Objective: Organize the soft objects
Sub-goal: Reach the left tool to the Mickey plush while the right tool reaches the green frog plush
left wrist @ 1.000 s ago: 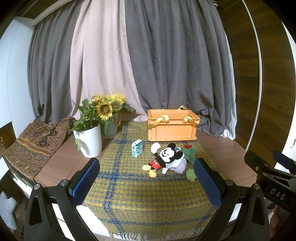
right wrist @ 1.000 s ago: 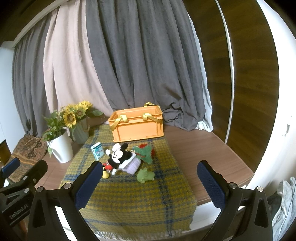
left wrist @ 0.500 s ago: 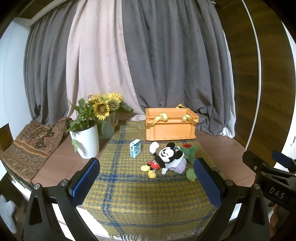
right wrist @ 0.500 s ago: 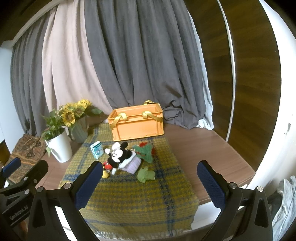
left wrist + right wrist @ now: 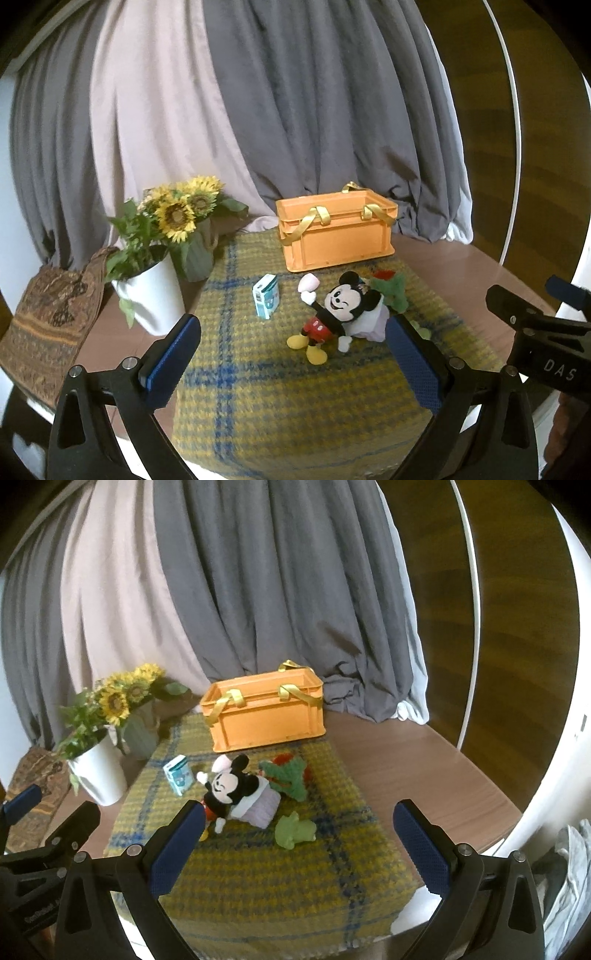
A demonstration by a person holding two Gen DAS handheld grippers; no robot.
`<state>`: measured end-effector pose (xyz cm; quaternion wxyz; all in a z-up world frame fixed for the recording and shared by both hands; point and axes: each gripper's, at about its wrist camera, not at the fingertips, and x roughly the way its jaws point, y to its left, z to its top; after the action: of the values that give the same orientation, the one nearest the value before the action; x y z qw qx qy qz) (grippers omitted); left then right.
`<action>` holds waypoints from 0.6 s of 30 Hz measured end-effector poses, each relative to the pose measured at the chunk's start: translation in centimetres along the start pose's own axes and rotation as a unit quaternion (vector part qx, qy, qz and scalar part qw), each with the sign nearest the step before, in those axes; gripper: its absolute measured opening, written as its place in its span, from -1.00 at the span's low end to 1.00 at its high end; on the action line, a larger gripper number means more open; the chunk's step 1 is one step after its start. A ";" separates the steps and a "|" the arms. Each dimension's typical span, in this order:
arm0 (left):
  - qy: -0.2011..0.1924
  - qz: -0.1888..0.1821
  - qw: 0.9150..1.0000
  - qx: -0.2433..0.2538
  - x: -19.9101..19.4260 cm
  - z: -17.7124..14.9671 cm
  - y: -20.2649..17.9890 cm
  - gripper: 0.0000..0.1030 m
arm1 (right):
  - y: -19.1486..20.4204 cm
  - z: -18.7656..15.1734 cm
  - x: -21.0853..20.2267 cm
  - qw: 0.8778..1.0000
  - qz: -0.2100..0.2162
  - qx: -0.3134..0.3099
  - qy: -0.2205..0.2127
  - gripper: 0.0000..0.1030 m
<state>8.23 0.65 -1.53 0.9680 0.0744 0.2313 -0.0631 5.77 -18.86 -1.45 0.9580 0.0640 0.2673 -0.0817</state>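
Note:
A Mickey plush (image 5: 341,308) (image 5: 229,786) lies on the yellow plaid cloth (image 5: 280,398) (image 5: 277,878), leaning on a lilac knitted item (image 5: 260,806). A green-and-red plush (image 5: 288,773) (image 5: 391,291) lies behind it, and a small green soft toy (image 5: 295,830) in front. An orange crate (image 5: 334,234) (image 5: 266,712) with yellow straps stands at the back. My left gripper (image 5: 293,363) is open and empty, short of the toys. My right gripper (image 5: 299,845) is open and empty, above the cloth near the small green toy.
A small blue-and-white box (image 5: 265,301) (image 5: 179,774) stands left of Mickey. A white pot of sunflowers (image 5: 151,295) (image 5: 98,775) and a green vase (image 5: 197,254) are at the left. A patterned cloth (image 5: 48,321) hangs off the left table edge. Curtains hang behind.
Both grippers have moved forward toward the toys, which now look larger. Both stay open. Nothing on the table has moved.

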 end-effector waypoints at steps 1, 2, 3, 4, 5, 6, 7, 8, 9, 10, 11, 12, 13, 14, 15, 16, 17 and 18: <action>0.002 -0.002 1.000 0.005 0.6 0.0 0.1 0.88 | 0.2 0.0 0.6 1.000 -0.005 0.002 0.003 1.00; 0.006 -0.007 1.000 0.011 1.5 0.1 0.3 0.88 | 0.3 0.0 1.1 1.000 -0.009 0.004 0.007 1.00; 0.009 -0.013 1.000 0.014 2.1 0.2 0.4 0.87 | 0.5 0.0 1.8 1.000 -0.013 0.006 0.011 1.00; 0.011 -0.018 1.000 0.017 2.7 0.2 0.5 0.87 | 0.6 -0.1 2.3 1.000 -0.017 0.008 0.014 1.00; 0.013 -0.023 0.999 0.019 3.4 0.3 0.6 0.87 | 0.8 -0.1 2.8 1.000 -0.020 0.011 0.018 1.00; 0.014 -0.029 0.999 0.023 4.1 0.3 0.7 0.87 | 1.0 -0.2 3.5 0.999 -0.023 0.014 0.023 0.99; 0.016 -0.034 0.999 0.028 4.8 0.3 0.8 0.86 | 1.1 -0.3 3.8 0.999 -0.025 0.017 0.025 0.99; 0.019 -0.040 0.998 0.035 5.5 0.3 0.7 0.82 | 1.2 -0.4 4.3 0.999 -0.028 0.020 0.029 0.99; 0.021 -0.047 0.998 0.042 6.2 0.3 0.7 0.79 | 1.3 -0.6 4.9 0.999 -0.032 0.024 0.034 0.99; 0.023 -0.052 0.997 0.049 6.9 0.3 0.7 0.79 | 1.4 -0.6 5.4 0.998 -0.035 0.026 0.039 0.99; 0.025 -0.057 0.997 0.055 7.6 0.3 0.6 0.79 | 1.5 -0.7 5.9 0.998 -0.037 0.030 0.044 0.99; 0.028 -0.063 0.996 0.060 8.4 0.2 0.6 0.78 | 1.6 -0.9 6.6 0.997 -0.040 0.035 0.049 0.99; 0.033 -0.072 0.995 0.064 9.3 0.2 0.5 0.78 | 1.6 -1.1 7.1 0.997 -0.045 0.038 0.053 0.99; 0.036 -0.077 0.994 0.066 9.9 0.2 0.5 0.78 | 1.7 -1.1 7.6 0.996 -0.049 0.041 0.057 0.99; 0.041 -0.085 0.993 0.069 10.7 0.2 0.5 0.77 | 1.8 -1.3 8.2 0.996 -0.053 0.044 0.060 0.99; 0.045 -0.093 0.992 0.074 11.5 0.1 0.4 0.75 | 1.8 -1.4 8.8 0.995 -0.059 0.048 0.066 0.99; 0.048 -0.099 0.991 0.078 12.2 0.1 0.3 0.74 | 1.8 -1.6 9.5 0.994 -0.063 0.052 0.070 0.99; 0.051 -0.104 0.990 0.080 12.8 0.0 0.2 0.73 | 1.9 -1.7 9.9 0.993 -0.066 0.055 0.074 0.99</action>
<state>19.63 -0.24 -7.35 0.9338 0.1303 0.2815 -0.1781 13.60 -17.94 -7.94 0.9229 0.1045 0.3367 -0.1547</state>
